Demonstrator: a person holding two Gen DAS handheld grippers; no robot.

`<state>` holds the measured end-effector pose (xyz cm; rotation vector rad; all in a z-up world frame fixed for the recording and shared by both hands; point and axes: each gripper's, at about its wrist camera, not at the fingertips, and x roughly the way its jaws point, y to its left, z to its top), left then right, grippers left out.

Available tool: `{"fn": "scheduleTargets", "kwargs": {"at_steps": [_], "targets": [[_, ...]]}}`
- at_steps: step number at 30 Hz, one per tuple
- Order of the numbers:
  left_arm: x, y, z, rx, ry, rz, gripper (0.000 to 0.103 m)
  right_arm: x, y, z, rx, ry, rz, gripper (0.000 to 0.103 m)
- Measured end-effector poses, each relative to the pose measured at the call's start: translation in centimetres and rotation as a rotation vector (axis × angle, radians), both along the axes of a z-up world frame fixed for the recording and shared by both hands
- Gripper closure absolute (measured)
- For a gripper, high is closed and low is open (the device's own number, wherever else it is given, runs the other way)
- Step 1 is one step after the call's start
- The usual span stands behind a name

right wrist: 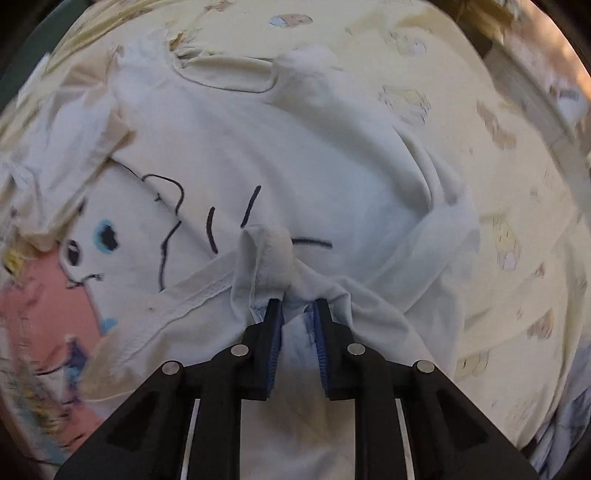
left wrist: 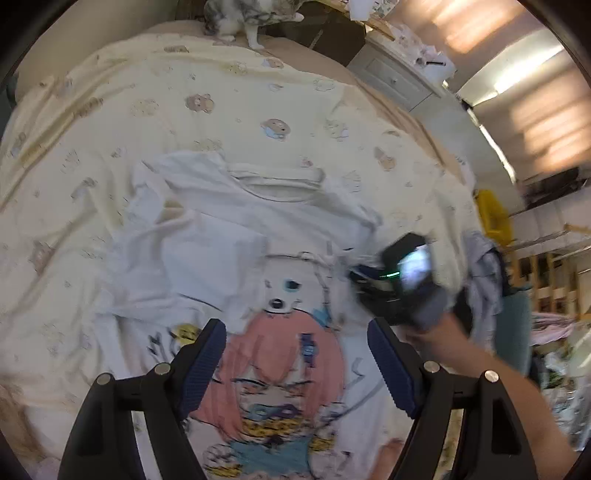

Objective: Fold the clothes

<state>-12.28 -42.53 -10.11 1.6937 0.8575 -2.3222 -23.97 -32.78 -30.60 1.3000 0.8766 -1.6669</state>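
A white T-shirt with a pink-haired cartoon print lies spread on a bed, collar away from me. My left gripper hovers open above the print, nothing between its blue pads. In the left wrist view the right gripper is a blurred black shape at the shirt's right side, held by a hand. In the right wrist view the right gripper is shut on a bunched fold of the T-shirt, which is drawn over the shirt's body.
The bed carries a cream bedspread with small bear prints. A cat stands at the far edge of the bed. A grey drawer unit is at the back right. More clothes are piled right of the bed.
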Motion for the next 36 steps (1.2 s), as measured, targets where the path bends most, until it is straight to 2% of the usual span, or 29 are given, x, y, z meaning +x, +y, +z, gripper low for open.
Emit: {"fn": "scheduleTargets", "kwargs": {"at_steps": [1,3,4,6,8,10,13,15,18,20,25,28,29,30,32,33,34,35,36], "targets": [[-0.3,-0.2,-0.6,0.004,-0.013,-0.056,0.023,-0.4,0.4,1.1,-0.028,-0.048,-0.021,0.08],[-0.9,-1.0,-1.7,0.002,-0.032,-0.15,0.023,-1.2,1.5,4.5,-0.137,-0.065,-0.028,0.062],[-0.7,-2.6,-2.0,-0.031,-0.023,-0.142,0.023,-1.6,2.1,6.3,-0.192,-0.067,-0.028,0.058],[-0.2,-6.0,-2.8,-0.091,-0.006,-0.116,0.023,-3.0,3.0,9.0,-0.273,-0.085,-0.044,0.02],[0.5,-10.6,-4.4,-0.103,0.007,-0.048,0.023,-5.0,3.7,10.7,-0.336,-0.08,-0.052,0.018],[0.0,-13.6,-6.6,-0.12,0.001,-0.014,0.023,-7.2,4.0,11.0,-0.35,-0.051,-0.078,0.018],[-0.8,-18.2,-9.8,-0.146,-0.007,0.036,0.023,-10.2,4.6,9.3,-0.352,-0.142,-0.112,0.018],[-1.5,-21.0,-12.0,-0.159,-0.013,0.065,0.023,-11.7,4.3,7.3,-0.323,-0.169,-0.11,0.018],[-3.7,-21.5,-14.5,-0.128,-0.011,0.039,0.023,-13.4,5.6,5.4,-0.281,-0.164,-0.098,0.018],[-5.1,-20.9,-15.6,-0.147,-0.027,-0.002,0.023,-14.0,5.8,4.9,-0.266,-0.166,-0.1,0.018],[-7.3,-19.3,-18.4,-0.087,-0.056,-0.07,0.023,-14.2,3.6,4.2,-0.251,-0.142,-0.069,0.018],[-8.0,-18.3,-19.1,-0.102,-0.059,-0.083,0.023,-13.4,1.8,3.6,-0.235,-0.143,-0.042,0.019],[-8.2,-18.0,-19.3,-0.11,-0.06,-0.086,0.023,-13.0,1.2,3.1,-0.208,-0.125,-0.03,0.02],[-8.3,-17.7,-19.6,-0.124,-0.069,-0.086,0.023,-12.7,0.6,2.6,-0.174,-0.108,-0.022,0.028],[-8.4,-17.2,-20.3,-0.162,-0.097,-0.074,0.023,-12.3,-0.3,1.2,-0.111,-0.094,-0.018,0.037],[-8.4,-16.9,-20.3,-0.177,-0.088,-0.07,0.023,-12.2,-0.6,0.6,-0.09,-0.101,-0.02,0.05],[-8.3,-16.6,-20.1,-0.194,-0.075,-0.067,0.03,-11.9,-0.9,0.2,-0.087,-0.119,-0.015,0.058],[-8.1,-16.2,-19.6,-0.22,-0.051,-0.071,0.064,-11.5,-1.1,0.2,-0.088,-0.107,-0.004,0.068],[-8.0,-15.9,-19.1,-0.244,-0.033,-0.079,0.085,-11.1,-1.3,0.3,-0.093,-0.101,0.008,0.088]]}}
